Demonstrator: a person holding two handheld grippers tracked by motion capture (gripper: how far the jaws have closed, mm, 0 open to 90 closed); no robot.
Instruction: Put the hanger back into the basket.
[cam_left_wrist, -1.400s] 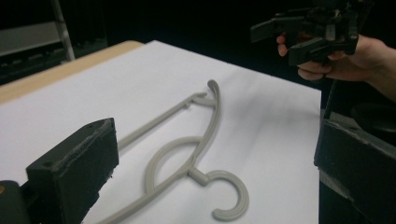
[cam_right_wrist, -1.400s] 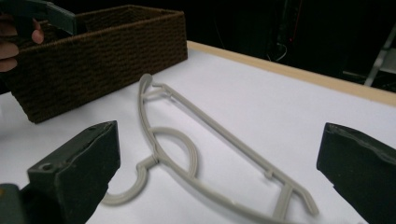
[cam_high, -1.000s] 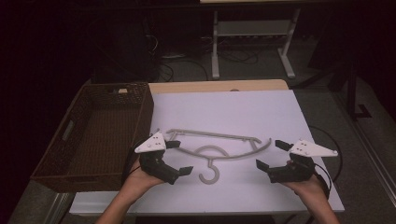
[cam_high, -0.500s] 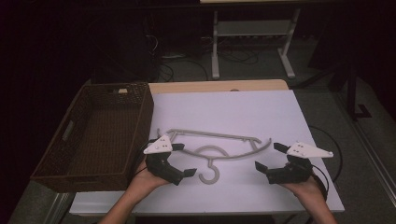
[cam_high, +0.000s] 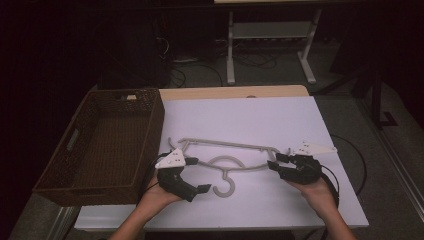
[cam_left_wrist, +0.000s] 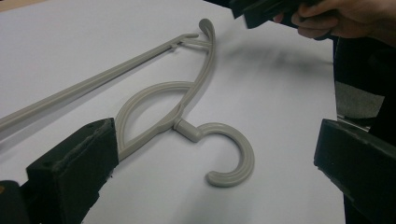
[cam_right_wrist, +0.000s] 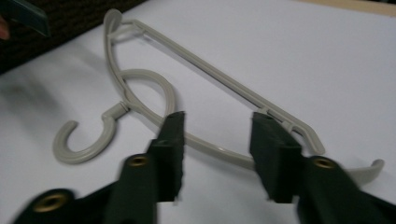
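A grey plastic hanger (cam_high: 225, 150) lies flat on the white sheet (cam_high: 250, 120), its hook (cam_high: 225, 187) pointing toward me. My left gripper (cam_high: 199, 175) rests by the hanger's left end, open wide. In the left gripper view (cam_left_wrist: 215, 140) the hook (cam_left_wrist: 233, 158) lies between the jaws, untouched. My right gripper (cam_high: 276, 162) is at the hanger's right end. Its jaws have just been closing and stand partly apart (cam_right_wrist: 219, 130). The hanger's curved lower arm (cam_right_wrist: 215, 150) runs under the gap, and the pads do not press on it.
A brown wicker basket (cam_high: 150, 125) stands on the table's left side, close to my left hand. A white metal stand (cam_high: 270, 30) and cables sit on the dark floor beyond the table. The sheet's right edge (cam_high: 340, 165) is just past my right gripper.
My right gripper has moved left onto the hanger's right end and its jaws have narrowed. My left gripper has sunk a little toward the sheet, still wide open.
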